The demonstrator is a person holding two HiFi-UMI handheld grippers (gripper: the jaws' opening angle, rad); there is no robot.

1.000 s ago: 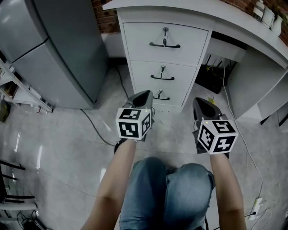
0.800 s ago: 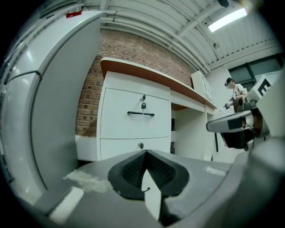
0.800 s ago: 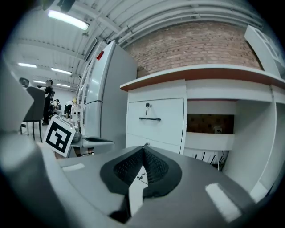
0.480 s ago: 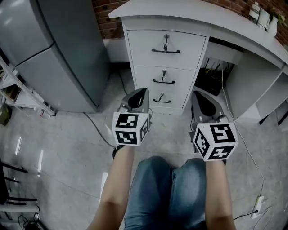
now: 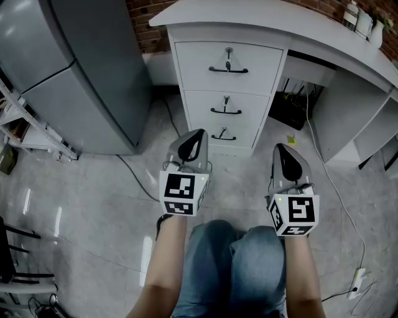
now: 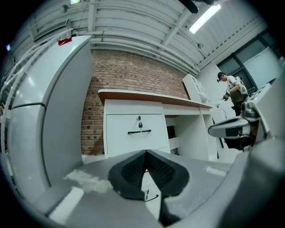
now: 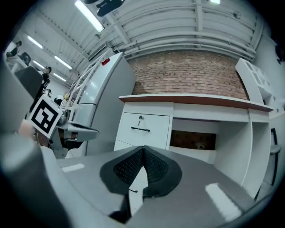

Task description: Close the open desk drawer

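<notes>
Holding left tongs (image 5: 198,133) and right tongs (image 5: 283,148) level, both pressed together, pinching nothing. Sitting flush just beyond left tongs: bottom drawer (image 5: 222,135) of white bench (image 5: 249,15); upper drawers (image 5: 227,65) likewise shut.

Left gripper (image 5: 196,135): jaws closed pad to pad, nothing between them, pointing level and forward. Left marker cube (image 5: 183,194) sits behind the jaws, with the bare left forearm (image 5: 163,261) behind the cube.

Right gripper (image 5: 284,151): jaws likewise closed and empty, level, beside the left gripper but apart from it. Right marker cube (image 5: 293,215) and right forearm (image 5: 300,273) sit behind the jaws.
</notes>
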